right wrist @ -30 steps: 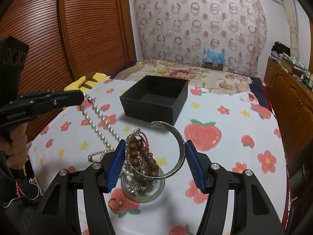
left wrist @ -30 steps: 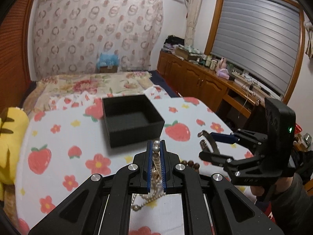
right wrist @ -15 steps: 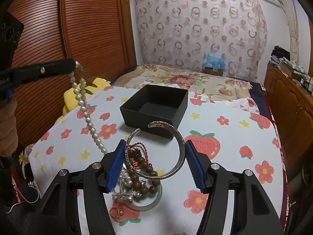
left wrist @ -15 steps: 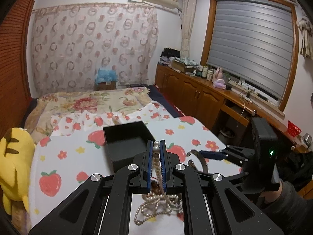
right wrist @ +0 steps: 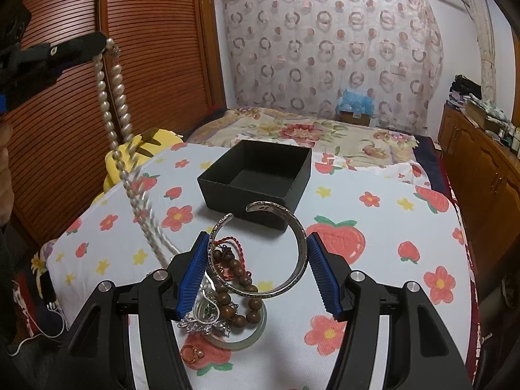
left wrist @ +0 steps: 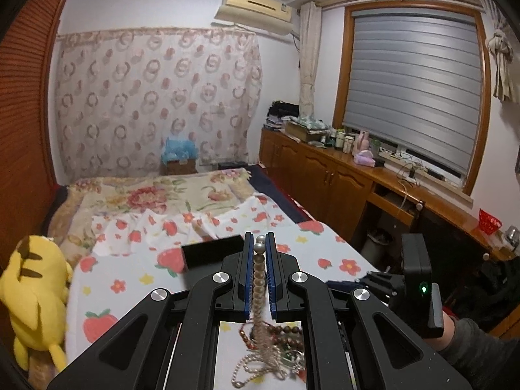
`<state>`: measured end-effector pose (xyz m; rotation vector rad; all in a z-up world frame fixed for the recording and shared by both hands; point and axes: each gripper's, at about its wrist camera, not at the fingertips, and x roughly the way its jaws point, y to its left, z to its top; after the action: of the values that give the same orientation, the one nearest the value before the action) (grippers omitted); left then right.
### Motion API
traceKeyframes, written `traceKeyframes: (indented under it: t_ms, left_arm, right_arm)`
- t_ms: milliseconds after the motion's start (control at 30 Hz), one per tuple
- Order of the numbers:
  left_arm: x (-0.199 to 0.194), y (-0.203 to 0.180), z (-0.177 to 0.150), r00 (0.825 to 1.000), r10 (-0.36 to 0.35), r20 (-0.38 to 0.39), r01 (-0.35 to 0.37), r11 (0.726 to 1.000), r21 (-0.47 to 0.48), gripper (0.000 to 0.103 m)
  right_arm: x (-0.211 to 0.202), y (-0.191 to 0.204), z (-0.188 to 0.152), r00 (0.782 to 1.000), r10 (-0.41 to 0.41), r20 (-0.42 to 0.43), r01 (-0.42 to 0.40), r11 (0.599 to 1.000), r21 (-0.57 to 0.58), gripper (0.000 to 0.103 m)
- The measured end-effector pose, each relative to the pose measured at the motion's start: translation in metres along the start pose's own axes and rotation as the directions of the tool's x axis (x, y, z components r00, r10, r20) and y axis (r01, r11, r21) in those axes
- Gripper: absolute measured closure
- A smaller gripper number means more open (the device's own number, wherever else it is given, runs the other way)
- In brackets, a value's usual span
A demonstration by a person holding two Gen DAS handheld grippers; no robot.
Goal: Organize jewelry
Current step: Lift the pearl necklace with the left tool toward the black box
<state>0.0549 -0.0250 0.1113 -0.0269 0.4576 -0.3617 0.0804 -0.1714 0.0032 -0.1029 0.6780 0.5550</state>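
Note:
My left gripper (left wrist: pixel 259 243) is shut on a pearl necklace (left wrist: pixel 258 279). In the right wrist view it sits high at the upper left (right wrist: pixel 97 42), and the necklace (right wrist: pixel 110 104) hangs from it in a long double strand down to the jewelry pile. My right gripper (right wrist: pixel 258 237) is shut on a silver cuff bangle (right wrist: pixel 292 279), held just above the pile. The pile holds a wooden bead bracelet (right wrist: pixel 240 292), a red cord (right wrist: pixel 234 247), a pale green bangle (right wrist: pixel 250 338) and a gold ring (right wrist: pixel 190 354). An open black box (right wrist: pixel 256 175) stands behind it.
The table's strawberry-print cloth (right wrist: pixel 373 260) runs to an edge on the right. A yellow plush toy (left wrist: pixel 35 292) leans at the table's left side. A slatted wooden door (right wrist: pixel 156 65) is on the left, a bed (left wrist: pixel 156 201) behind, and wooden cabinets (left wrist: pixel 325 175) on the right.
My left gripper has risen with the pearl necklace, drawing the strand up out of the pile until it hangs taut. The right gripper and its bangle have stayed put.

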Motion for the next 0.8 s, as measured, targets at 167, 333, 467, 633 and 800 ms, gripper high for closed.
traceKeyframes:
  t_ms: [167,333,467,633,800]
  left_arm:
    - [0.009,0.009,0.01,1.0,0.026,0.002,-0.026,1.0,0.006,0.097]
    - [0.019,0.017,0.02,0.998,0.058,0.006,-0.058,0.998,0.01,0.097]
    - [0.027,0.028,0.034,0.997,0.076,0.011,-0.076,0.997,0.0,0.097]
    - [0.036,0.035,0.054,0.996,0.085,0.019,-0.085,0.996,-0.003,0.097]
    - [0.048,0.03,0.069,0.996,0.09,0.015,-0.09,0.996,0.016,0.097]
  right_arm:
    - [0.004,0.001,0.005,1.0,-0.002,0.005,0.002,1.0,-0.015,0.04]
    - [0.015,0.0,0.016,1.0,-0.008,0.003,0.008,1.0,-0.03,0.04]
    - [0.026,-0.004,0.031,1.0,-0.007,0.012,0.007,0.999,-0.037,0.04]
    - [0.037,-0.013,0.05,1.0,-0.011,0.026,0.012,0.999,-0.044,0.04]
    - [0.045,-0.015,0.061,0.999,-0.011,0.032,0.013,0.998,-0.068,0.04]
